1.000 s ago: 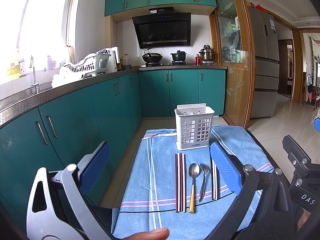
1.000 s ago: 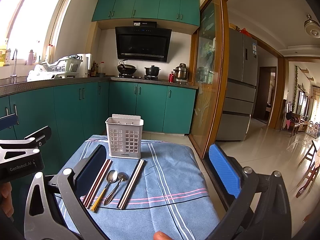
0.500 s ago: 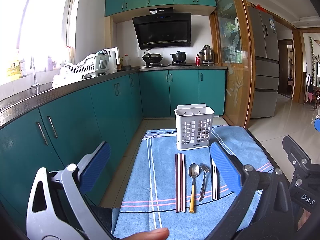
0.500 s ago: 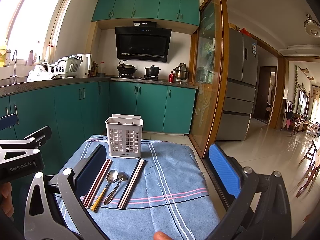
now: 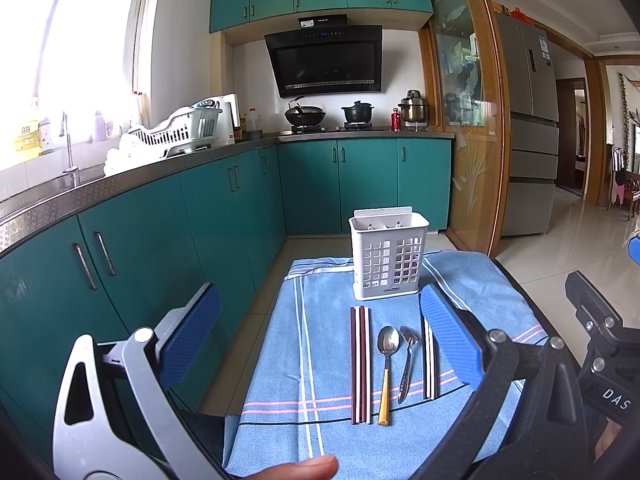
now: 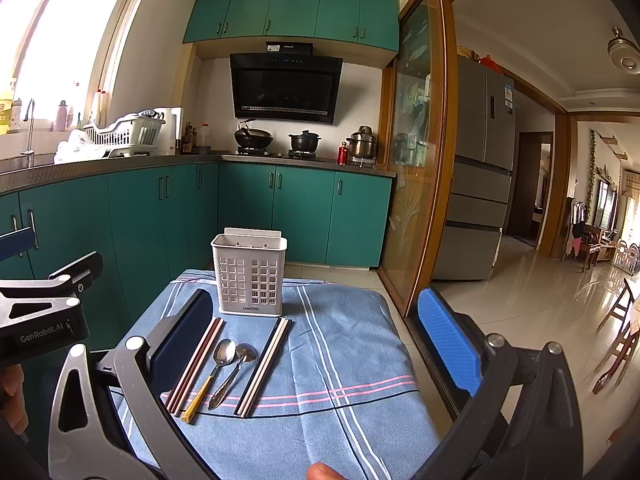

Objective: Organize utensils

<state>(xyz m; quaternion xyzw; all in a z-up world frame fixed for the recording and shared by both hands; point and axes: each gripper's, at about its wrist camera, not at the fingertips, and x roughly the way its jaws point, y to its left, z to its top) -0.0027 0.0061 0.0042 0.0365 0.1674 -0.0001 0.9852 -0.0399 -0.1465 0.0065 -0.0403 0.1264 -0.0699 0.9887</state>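
Note:
A white slotted utensil holder (image 5: 387, 256) (image 6: 250, 274) stands upright at the far end of a blue cloth-covered table (image 5: 288, 364) (image 6: 352, 360). In front of it lie a dark red chopstick pair (image 5: 360, 364) (image 6: 196, 364), a gold-handled spoon (image 5: 386, 368) (image 6: 212, 374), a silver spoon (image 5: 407, 360) (image 6: 234, 372) and a black-and-white chopstick pair (image 5: 429, 364) (image 6: 264, 364). My left gripper (image 5: 320, 340) hovers open above the near end, empty. My right gripper (image 6: 316, 340) hovers open to the right, also empty. Each gripper's body shows at the edge of the other's view.
Teal cabinets (image 5: 152, 240) and a counter with a sink and a dish rack (image 5: 180, 130) run along the left. A stove with pots (image 6: 280, 142) is at the back. A glass sliding door (image 6: 416, 184) and tiled floor lie right of the table.

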